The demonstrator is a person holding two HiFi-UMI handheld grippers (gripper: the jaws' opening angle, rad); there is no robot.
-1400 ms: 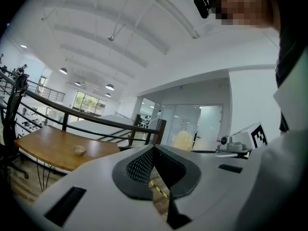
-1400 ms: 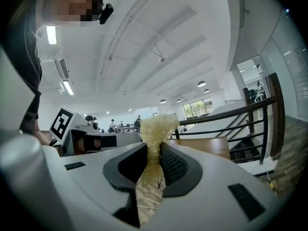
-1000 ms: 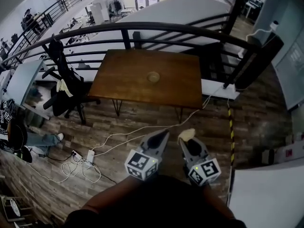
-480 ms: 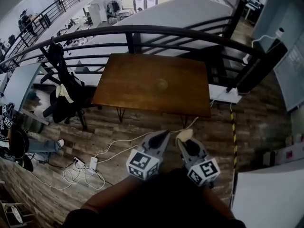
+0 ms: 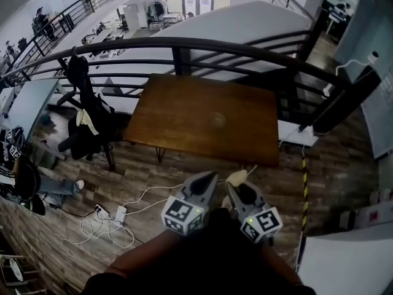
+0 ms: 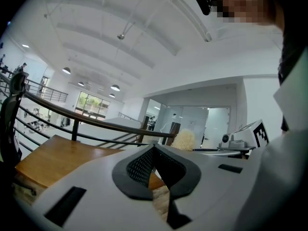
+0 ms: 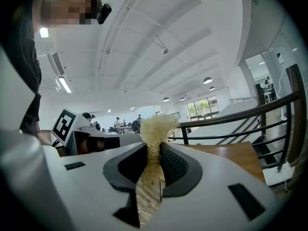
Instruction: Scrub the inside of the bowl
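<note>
A small tan bowl (image 5: 216, 120) stands on the brown wooden table (image 5: 178, 109), far ahead of both grippers. In the head view my left gripper (image 5: 207, 177) is held low over the floor, shut with nothing between its jaws. Beside it my right gripper (image 5: 237, 187) is shut on a pale straw-coloured fibre scrubber (image 5: 237, 176) that sticks out past its tips. The right gripper view shows the scrubber (image 7: 156, 125) pinched in the jaws (image 7: 154, 150). From the left gripper (image 6: 154, 149) the scrubber (image 6: 184, 139) shows off to the right.
A dark curved railing (image 5: 184, 43) runs behind the table. An office chair (image 5: 86, 112) draped with dark clothing stands at the table's left. White cables and a power strip (image 5: 120, 214) lie on the wood floor. A seated person (image 5: 24, 177) is at far left.
In the head view the table and bowl have drifted down and to the right as the camera moved. Both grippers keep their places in the frame, and the right one still holds the scrubber.
</note>
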